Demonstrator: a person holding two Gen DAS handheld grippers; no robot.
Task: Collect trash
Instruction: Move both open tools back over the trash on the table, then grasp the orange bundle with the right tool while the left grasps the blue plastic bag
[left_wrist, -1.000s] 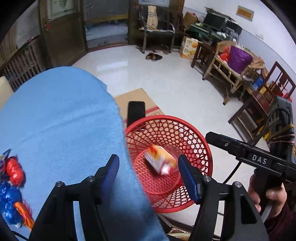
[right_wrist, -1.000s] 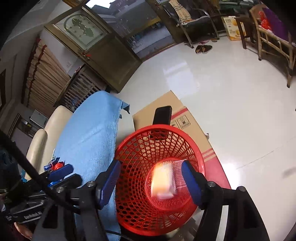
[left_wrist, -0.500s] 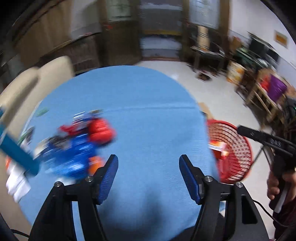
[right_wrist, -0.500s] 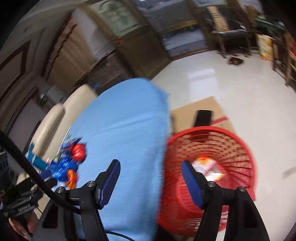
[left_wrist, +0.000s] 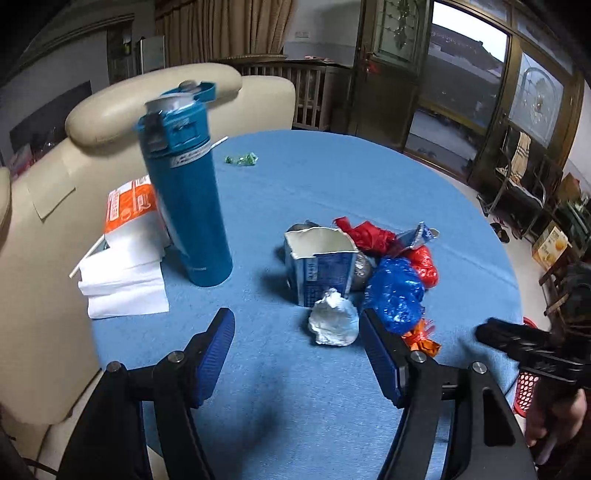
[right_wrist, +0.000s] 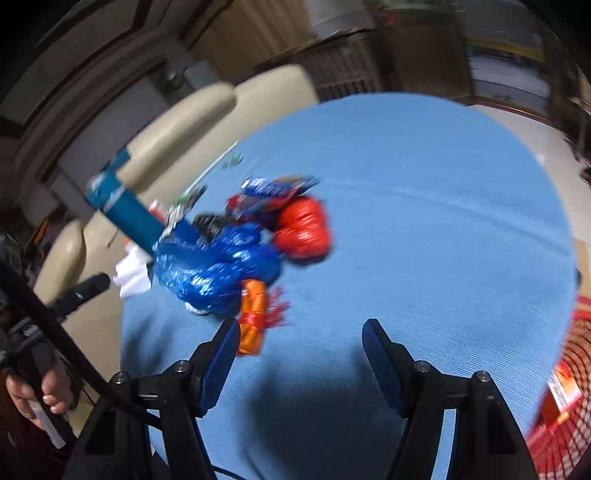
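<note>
Both claws hang empty, jaws apart — left claw (left_wrist: 297, 343) just short of the crumpled foil (left_wrist: 334, 319), right claw (right_wrist: 301, 343) beside the wrapper pile (right_wrist: 236, 258) on the blue tabletop (left_wrist: 332, 177).

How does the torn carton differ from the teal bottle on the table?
The torn carton is short, boxy, white-and-blue, with its ragged top ripped open; the teal bottle is tall, round, one colour, with its flip lid up. Wrappers crowd the carton; the bottle stands beside a tissue pack. Both stand upright on the blue cloth.
</note>
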